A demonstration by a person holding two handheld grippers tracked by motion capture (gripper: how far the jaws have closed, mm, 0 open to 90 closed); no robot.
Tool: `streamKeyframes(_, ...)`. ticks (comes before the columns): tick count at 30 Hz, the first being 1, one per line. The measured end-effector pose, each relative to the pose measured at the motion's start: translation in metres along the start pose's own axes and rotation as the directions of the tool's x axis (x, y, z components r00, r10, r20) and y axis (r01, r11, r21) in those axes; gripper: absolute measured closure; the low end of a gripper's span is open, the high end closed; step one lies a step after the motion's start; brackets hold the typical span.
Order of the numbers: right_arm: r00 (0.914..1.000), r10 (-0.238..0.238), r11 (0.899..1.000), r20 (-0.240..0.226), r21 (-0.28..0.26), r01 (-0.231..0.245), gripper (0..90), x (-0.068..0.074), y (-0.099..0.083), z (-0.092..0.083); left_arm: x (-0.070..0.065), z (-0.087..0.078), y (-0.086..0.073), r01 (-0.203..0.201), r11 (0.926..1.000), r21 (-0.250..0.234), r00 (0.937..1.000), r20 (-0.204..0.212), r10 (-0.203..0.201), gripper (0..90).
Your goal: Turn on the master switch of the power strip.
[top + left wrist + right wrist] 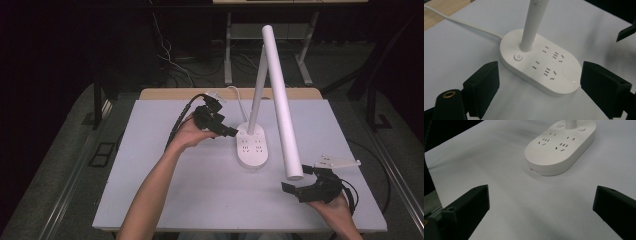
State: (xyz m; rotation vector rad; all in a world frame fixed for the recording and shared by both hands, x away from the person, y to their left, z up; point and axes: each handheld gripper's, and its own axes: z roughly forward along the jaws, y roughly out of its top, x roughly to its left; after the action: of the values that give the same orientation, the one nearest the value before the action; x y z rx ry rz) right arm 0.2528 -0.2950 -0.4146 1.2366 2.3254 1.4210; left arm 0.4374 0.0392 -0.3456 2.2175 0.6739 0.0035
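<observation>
One white oval lamp base (541, 67)

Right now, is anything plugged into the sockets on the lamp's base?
No, the sockets on the lamp base show bare slots.

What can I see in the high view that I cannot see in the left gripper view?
High view alone: the long white lamp head, the right hand-held gripper low at the right, and the person's forearms.
Left gripper view alone: the round power button on the lamp base, and the left hand-held gripper with open jaws either side of that base.
Both: the base with its sockets, the lamp stem, the white cable and the white table.
</observation>
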Motion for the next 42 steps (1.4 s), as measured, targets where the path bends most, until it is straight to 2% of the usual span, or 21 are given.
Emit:
streamKeyframes(1,1.0000,0.000,1.000,-0.001,0.000,0.000,0.2,0.000,0.000,0.000,0.000,0.002,0.001,0.014,0.9999,-0.009,0.9999,0.001,-0.014,15.6)
streamKeyframes(4,1.0000,0.004,1.000,-0.002,0.000,-0.004,0.2,0.000,0.000,0.000,0.004,0.005,0.003,0.009,1.0000,-0.003,1.0000,0.002,-0.009,17.6)
streamKeyframes(5,1.0000,0.003,1.000,-0.001,-0.001,-0.003,0.2,0.000,0.000,0.000,0.004,0.007,0.003,0.023,0.9997,-0.010,0.9997,0.005,-0.023,18.2)
streamKeyframes(6,1.0000,0.004,1.000,-0.001,-0.001,-0.004,0.2,0.000,0.000,0.000,0.006,0.007,0.003,0.012,0.9999,0.004,0.9999,0.007,-0.012,18.9)
streamKeyframes(10,1.0000,0.005,1.000,-0.003,0.003,-0.005,0.2,0.000,0.000,0.001,0.008,0.015,0.003,0.044,0.9990,0.001,0.9989,0.015,-0.044,20.1)
streamKeyframes(11,1.0000,0.006,1.000,-0.002,0.002,-0.006,0.2,0.000,0.000,0.000,0.010,0.015,0.002,0.033,0.9993,0.015,0.9993,0.015,-0.033,20.7)
streamKeyframes(13,1.0000,0.003,1.000,-0.002,0.000,-0.003,0.2,0.000,0.000,0.000,0.011,0.019,0.001,0.056,0.9983,0.014,0.9983,0.012,-0.056,22.4)
streamKeyframes(14,1.0000,0.003,1.000,-0.002,-0.001,-0.003,0.2,-0.001,0.000,0.000,0.012,0.021,0.001,0.054,0.9983,0.019,0.9984,0.012,-0.055,23.6)
streamKeyframes(15,1.0000,0.004,1.000,-0.002,-0.001,-0.004,0.2,-0.001,0.000,0.000,0.012,0.023,0.000,0.072,0.9974,0.009,0.9974,0.011,-0.072,24.5)
streamKeyframes(16,1.0000,0.004,1.000,-0.002,-0.002,-0.004,0.2,-0.001,0.000,0.000,0.014,0.024,0.000,0.067,0.9977,0.015,0.9977,0.014,-0.067,25.9)
streamKeyframes(17,1.0000,0.004,1.000,-0.002,-0.002,-0.004,0.2,-0.001,0.000,0.000,0.014,0.026,0.000,0.082,0.9966,0.003,0.9966,0.012,-0.082,27.3)
streamKeyframes(18,1.0000,0.003,1.000,-0.002,-0.002,-0.003,0.1,-0.001,0.000,0.000,0.016,0.026,-0.001,0.064,0.9978,0.018,0.9979,0.013,-0.064,28.7)
streamKeyframes(19,1.0000,0.002,1.000,-0.002,-0.001,-0.002,0.2,-0.001,0.000,0.000,0.017,0.027,-0.001,0.066,0.9977,0.018,0.9977,0.014,-0.066,30.0)
streamKeyframes(20,1.0000,0.003,1.000,-0.002,-0.001,-0.003,0.2,-0.001,0.000,0.000,0.016,0.030,-0.001,0.085,0.9964,0.001,0.9963,0.014,-0.085,31.3)
streamKeyframes(22,1.0000,0.005,1.000,-0.002,-0.003,-0.005,0.2,-0.001,0.000,0.000,0.018,0.032,-0.002,0.056,0.9980,0.029,0.9982,0.020,-0.057,33.9)
streamKeyframes(25,1.0000,0.004,1.000,-0.003,-0.003,-0.004,0.1,-0.001,0.000,0.000,0.018,0.037,-0.003,0.060,0.9976,0.035,0.9980,0.020,-0.061,37.1)
streamKeyframes(26,1.0000,0.003,1.000,-0.003,-0.003,-0.003,0.1,-0.001,0.000,0.000,0.017,0.040,-0.003,0.078,0.9965,0.028,0.9967,0.020,-0.079,38.6)
streamKeyframes(31,1.0000,0.003,1.000,-0.004,-0.002,-0.003,0.2,-0.001,0.001,0.000,0.017,0.048,-0.004,0.067,0.9969,0.040,0.9977,0.000,-0.068,46.0)
streamKeyframes(33,1.0000,-0.002,1.000,-0.003,0.001,0.002,0.2,-0.001,0.001,0.001,0.016,0.052,-0.005,0.071,0.9969,0.036,0.9975,-0.003,-0.070,49.9)
streamKeyframes(36,1.0000,-0.008,1.000,-0.003,0.001,0.008,0.2,-0.002,0.001,0.001,0.014,0.057,-0.005,0.118,0.9930,0.002,0.9929,-0.015,-0.118,56.0)
streamKeyframes(42,1.0000,-0.004,1.000,-0.005,0.002,0.004,0.2,-0.002,0.001,0.001,0.017,0.062,-0.006,0.134,0.9907,-0.022,0.9906,-0.025,-0.135,69.0)
